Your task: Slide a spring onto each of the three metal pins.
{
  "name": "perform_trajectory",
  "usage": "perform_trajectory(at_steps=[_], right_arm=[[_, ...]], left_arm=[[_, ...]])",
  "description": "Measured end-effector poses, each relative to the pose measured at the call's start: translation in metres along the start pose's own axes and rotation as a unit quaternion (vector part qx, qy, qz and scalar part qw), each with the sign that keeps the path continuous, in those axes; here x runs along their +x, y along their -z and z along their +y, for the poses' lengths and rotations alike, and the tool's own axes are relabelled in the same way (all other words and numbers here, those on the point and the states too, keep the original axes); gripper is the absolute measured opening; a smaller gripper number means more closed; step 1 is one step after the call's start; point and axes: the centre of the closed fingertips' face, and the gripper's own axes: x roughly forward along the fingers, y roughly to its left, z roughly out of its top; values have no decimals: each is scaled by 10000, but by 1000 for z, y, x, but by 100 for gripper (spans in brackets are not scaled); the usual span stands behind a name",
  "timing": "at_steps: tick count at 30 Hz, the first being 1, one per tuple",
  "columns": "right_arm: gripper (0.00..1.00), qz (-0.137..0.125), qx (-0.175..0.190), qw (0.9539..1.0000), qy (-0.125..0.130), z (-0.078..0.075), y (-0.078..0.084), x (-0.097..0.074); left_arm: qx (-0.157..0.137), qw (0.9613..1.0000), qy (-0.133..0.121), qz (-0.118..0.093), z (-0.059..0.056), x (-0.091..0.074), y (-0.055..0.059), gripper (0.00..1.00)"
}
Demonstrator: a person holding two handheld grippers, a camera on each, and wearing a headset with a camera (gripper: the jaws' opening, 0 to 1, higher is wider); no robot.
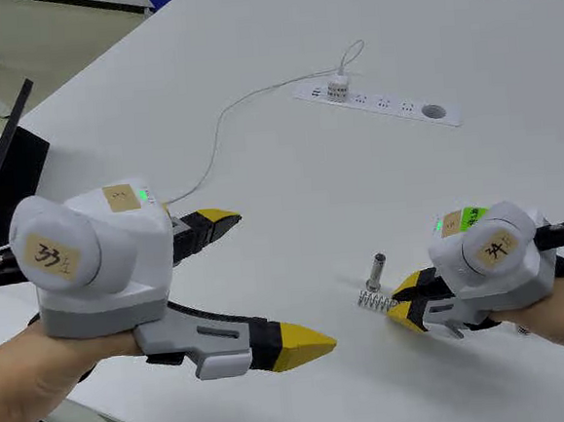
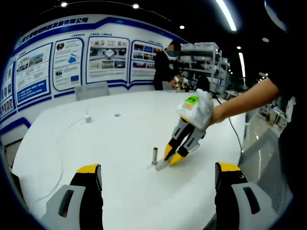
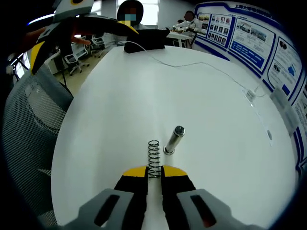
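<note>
- Toward the left edge of the white tabletop (image 1: 288,162), a flat black panel-like object (image 1: 5,164) leans at an angle.
- Next to it, above the near edge, a hand holds the left gripper (image 1: 276,279), white and grey with yellow-tipped black jaws. The jaws are spread wide apart and hold nothing.
- Further back, a thin white cable (image 1: 218,123) runs across the surface to a long white power strip (image 1: 376,103) lying toward the far edge.
- Right of centre, close to the near edge, a short silver metal pin (image 1: 376,270) stands upright on the surface with nothing on it.
- Just beside the pin's base lies a small coiled steel spring (image 1: 372,302), flat on the tabletop.
- At the right, the right gripper (image 1: 403,299), of the same make, is low on the surface. In the right gripper view its yellow tips are nearly together, pinching the spring's near end, while the spring's far end points toward the pin's foot.
</note>
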Motion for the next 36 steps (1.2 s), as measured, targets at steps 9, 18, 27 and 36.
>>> perform_trajectory(at_steps=[9, 18, 27, 36], right_arm=[[11, 71, -168, 9998, 8, 1, 3, -2], [12, 111, -230, 9996, -112, 8, 3, -1], [12, 152, -273, 9993, -201, 12, 4, 2], [11, 126, 59, 9994, -315, 14, 5, 2]], left_arm=[[-21, 10000, -5, -21, -1, 0, 0, 100], [-31, 10000, -4, -52, -3, -1, -1, 100], [-41, 10000, -14, -49, -1, -1, -1, 100], [-43, 10000, 19, -48, -3, 2, -1, 100]])
